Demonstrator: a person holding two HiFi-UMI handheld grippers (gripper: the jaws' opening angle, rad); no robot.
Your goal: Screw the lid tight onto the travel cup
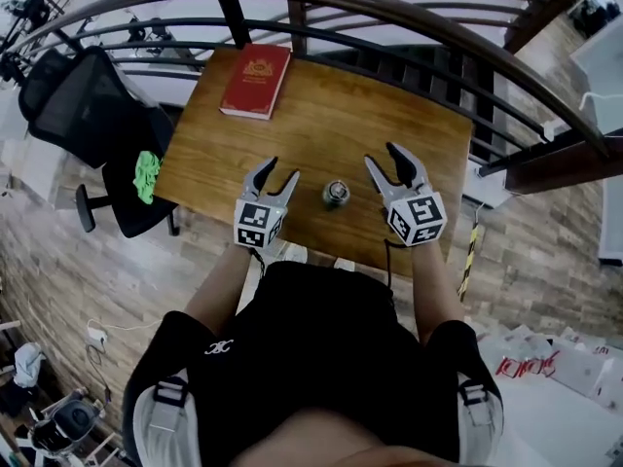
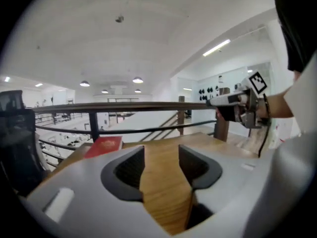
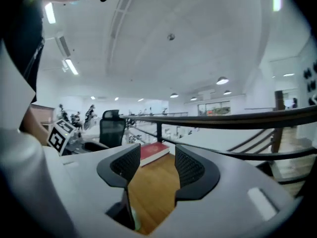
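Note:
In the head view the small metal travel cup (image 1: 336, 195) stands upright with its lid on, near the front edge of the wooden table (image 1: 321, 125). It sits between my two grippers and touches neither. My left gripper (image 1: 281, 171) hovers to the cup's left, jaws apart and nothing between them. On the cup's right my right gripper (image 1: 382, 156) is open too, also with nothing in it. In the left gripper view only bare wood shows between the jaws of the left gripper (image 2: 161, 155). The right gripper view shows the same for the right gripper (image 3: 157, 155). Neither gripper view clearly shows the cup.
A red book (image 1: 256, 80) lies at the table's far left corner. A black office chair (image 1: 88, 115) with a green object (image 1: 146, 175) on it stands left of the table. A curved metal railing (image 1: 389, 13) runs behind and to the right of the table.

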